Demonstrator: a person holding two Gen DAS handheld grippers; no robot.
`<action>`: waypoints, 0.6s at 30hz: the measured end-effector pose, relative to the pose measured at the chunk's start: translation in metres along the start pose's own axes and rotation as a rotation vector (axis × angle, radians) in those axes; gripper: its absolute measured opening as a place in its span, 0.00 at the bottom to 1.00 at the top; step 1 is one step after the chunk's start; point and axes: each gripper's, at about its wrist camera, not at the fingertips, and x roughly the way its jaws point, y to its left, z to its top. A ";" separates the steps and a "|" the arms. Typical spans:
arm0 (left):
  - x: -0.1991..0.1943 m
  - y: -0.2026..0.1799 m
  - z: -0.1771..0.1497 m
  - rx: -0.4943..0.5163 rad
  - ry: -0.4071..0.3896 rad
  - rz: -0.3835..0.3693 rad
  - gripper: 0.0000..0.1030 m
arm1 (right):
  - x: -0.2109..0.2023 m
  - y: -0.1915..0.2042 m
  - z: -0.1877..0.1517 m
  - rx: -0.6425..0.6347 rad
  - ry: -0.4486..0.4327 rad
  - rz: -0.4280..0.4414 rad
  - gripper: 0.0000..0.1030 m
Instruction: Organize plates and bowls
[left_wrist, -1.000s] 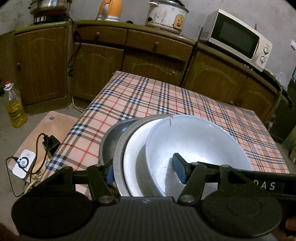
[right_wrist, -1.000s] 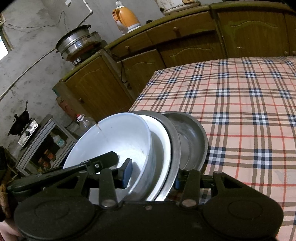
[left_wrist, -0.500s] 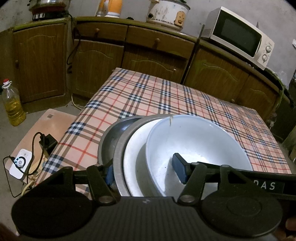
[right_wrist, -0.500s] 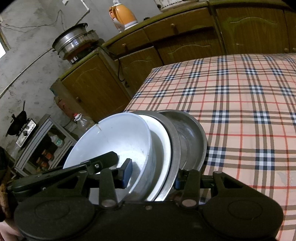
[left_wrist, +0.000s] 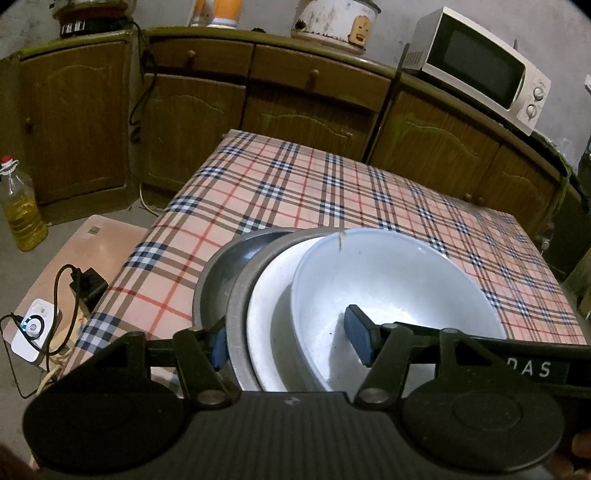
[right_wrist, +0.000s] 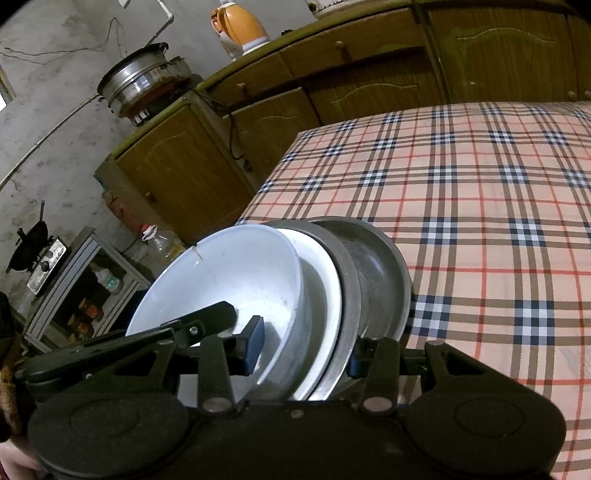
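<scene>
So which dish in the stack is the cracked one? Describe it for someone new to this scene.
At the near edge of the checked table, both grippers clamp a tilted stack of dishes. The cracked one is the white bowl, innermost and deepest. A thin line runs down from a chip in its rim; the white plate and metal plates behind show none.

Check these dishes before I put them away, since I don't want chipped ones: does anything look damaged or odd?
Yes. The white bowl on top of the stack has a brownish chip on its far rim, with a thin crack running down the inside wall. The same chip and crack show in the right wrist view. The white plate and two metal plates under it look intact.
</scene>
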 end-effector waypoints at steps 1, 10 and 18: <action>0.001 0.000 0.000 0.000 0.001 0.000 0.61 | 0.001 0.000 0.000 0.000 0.001 -0.001 0.52; 0.009 0.003 0.000 -0.004 0.011 -0.002 0.61 | 0.011 -0.004 0.002 0.004 0.012 -0.008 0.52; 0.018 0.002 0.000 0.015 0.025 0.035 0.60 | 0.020 -0.002 0.004 -0.038 0.015 -0.044 0.52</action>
